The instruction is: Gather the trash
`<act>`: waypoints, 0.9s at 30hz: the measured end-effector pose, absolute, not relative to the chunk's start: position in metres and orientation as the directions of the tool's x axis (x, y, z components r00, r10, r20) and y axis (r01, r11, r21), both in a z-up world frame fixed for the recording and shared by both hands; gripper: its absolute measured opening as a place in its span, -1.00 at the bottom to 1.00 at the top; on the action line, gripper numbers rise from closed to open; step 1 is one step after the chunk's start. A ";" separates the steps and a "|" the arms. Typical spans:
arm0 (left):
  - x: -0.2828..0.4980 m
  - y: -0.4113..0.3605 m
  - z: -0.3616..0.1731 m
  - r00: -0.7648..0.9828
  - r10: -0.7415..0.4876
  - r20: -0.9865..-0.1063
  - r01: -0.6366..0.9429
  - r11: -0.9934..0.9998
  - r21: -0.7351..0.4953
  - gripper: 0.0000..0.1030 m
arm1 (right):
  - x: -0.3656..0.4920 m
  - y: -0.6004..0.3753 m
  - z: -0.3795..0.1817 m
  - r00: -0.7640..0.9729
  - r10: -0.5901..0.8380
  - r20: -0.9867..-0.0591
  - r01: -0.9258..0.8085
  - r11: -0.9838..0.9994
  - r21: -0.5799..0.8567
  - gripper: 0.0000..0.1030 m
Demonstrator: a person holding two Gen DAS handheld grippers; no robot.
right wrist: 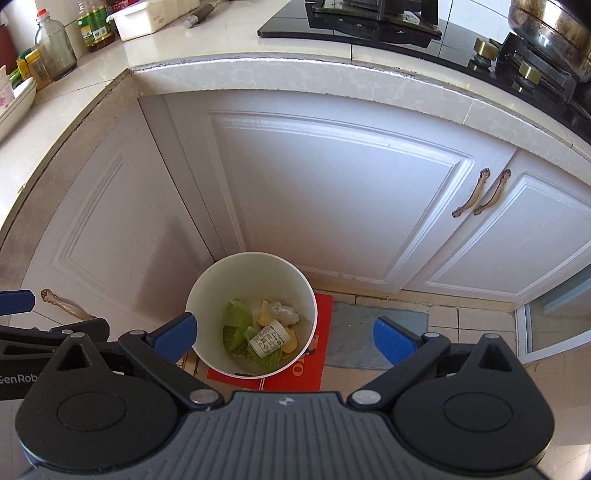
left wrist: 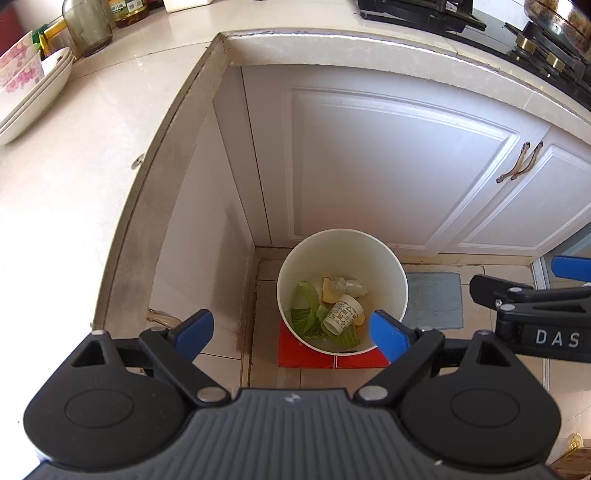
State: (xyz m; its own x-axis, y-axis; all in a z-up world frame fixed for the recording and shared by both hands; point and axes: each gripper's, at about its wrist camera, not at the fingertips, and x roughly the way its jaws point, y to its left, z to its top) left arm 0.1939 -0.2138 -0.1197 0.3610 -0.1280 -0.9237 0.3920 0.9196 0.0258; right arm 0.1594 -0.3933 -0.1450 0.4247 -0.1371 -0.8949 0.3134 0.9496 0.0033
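Nearest the lens: ribbed grey housing and black linkage arms of the left gripper (left wrist: 291, 332), blue pads spread wide, nothing between them. Same in the right wrist view: right gripper (right wrist: 286, 332) wide and empty too.

Below both, low centre of each frame: a white round trash bin (left wrist: 400, 284), smooth-walled plastic, standing on a flat red box (left wrist: 295, 350) on the tiled floor (left wrist: 266, 306), tucked into the corner of white panelled cabinet doors (left wrist: 388, 158). Just right of it, a grey-blue floor mat (left wrist: 436, 299), soft and nappy.

Inside the bin: limp green cabbage leaves (left wrist: 304, 301), yellow peel pieces (left wrist: 327, 291), a crumpled whitish wad (left wrist: 349, 286), and a patterned paper cup (left wrist: 341, 314) lying on its side on top.

Likely step: a drop just finished, trash already in the bin. Next move, by judgement: up and away to the pale glossy desk (left wrist: 74, 147), upper left, to look for more rubbish among stacked floral bowls (left wrist: 26, 81) and a glass bottle (left wrist: 86, 26); none plainly visible there.
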 end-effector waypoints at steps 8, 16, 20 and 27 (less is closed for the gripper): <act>0.190 -0.212 -0.115 0.358 -0.129 -0.925 0.388 0.921 0.022 0.78 | 0.158 -0.390 -0.140 0.427 -0.137 -0.894 0.321 0.947 0.008 1.00; 0.191 -0.212 -0.116 0.356 -0.126 -0.926 0.386 0.922 0.023 0.78 | 0.159 -0.390 -0.139 0.433 -0.137 -0.891 0.318 0.948 0.009 1.00; 0.191 -0.211 -0.115 0.354 -0.128 -0.926 0.382 0.924 0.018 0.78 | 0.160 -0.392 -0.139 0.433 -0.134 -0.891 0.317 0.948 0.012 1.00; 0.192 -0.210 -0.116 0.351 -0.131 -0.927 0.379 0.925 0.013 0.78 | 0.160 -0.392 -0.138 0.436 -0.133 -0.890 0.313 0.950 0.012 1.00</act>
State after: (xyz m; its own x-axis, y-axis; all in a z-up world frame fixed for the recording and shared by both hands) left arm 0.1920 -0.2099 -0.1156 0.3513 -0.1310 -0.9270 0.3795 0.9251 0.0131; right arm 0.1604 -0.3920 -0.1380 0.4357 -0.1327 -0.8902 0.3132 0.9496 0.0118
